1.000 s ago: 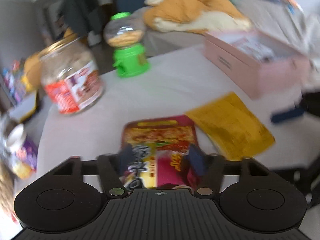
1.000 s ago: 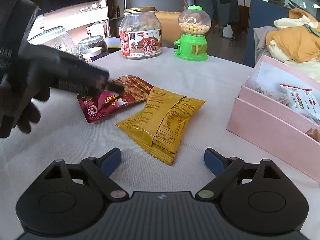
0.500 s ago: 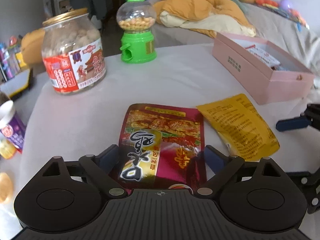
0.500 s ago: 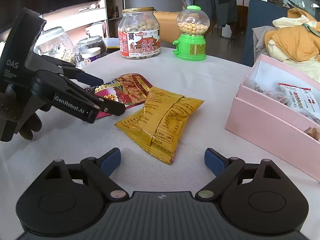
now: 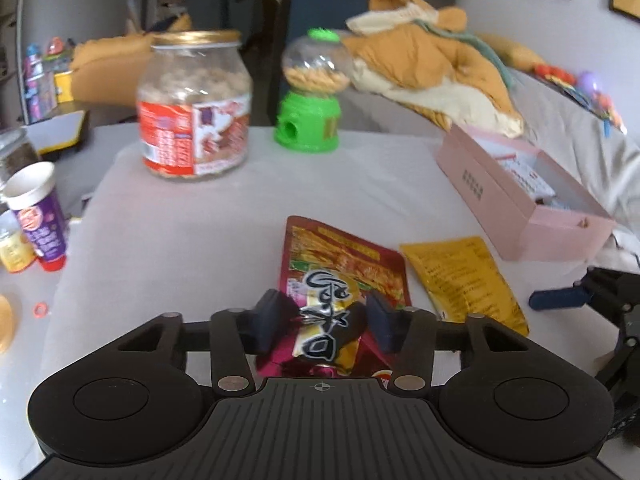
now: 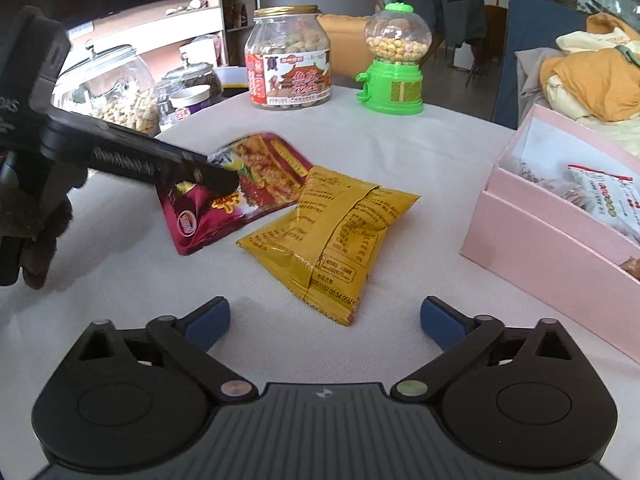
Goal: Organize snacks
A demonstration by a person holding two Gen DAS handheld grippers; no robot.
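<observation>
A red snack packet [image 5: 344, 264] lies on the white table, its near end buckled between the blue pads of my left gripper [image 5: 328, 322], whose jaws are closing and press on it. In the right wrist view the left gripper [image 6: 216, 178] comes in from the left over that red packet [image 6: 264, 172]. Beside it lies a yellow snack packet [image 6: 336, 224], just ahead of my right gripper [image 6: 324, 320], whose jaws are opening wide with nothing between them. An open pink box [image 6: 540, 248] with several packets inside stands on the right.
A peanut jar [image 6: 288, 80] and a green candy dispenser [image 6: 394, 60] stand at the table's far side. Glass jars [image 6: 116, 92] and a purple cup [image 5: 38, 216] sit off the left edge. An orange blanket [image 5: 424, 64] lies behind the box.
The left gripper's jaws have closed in from wide apart onto the red packet's near end, which has crumpled and lifted. The right gripper has stayed in place, its jaws slightly wider.
</observation>
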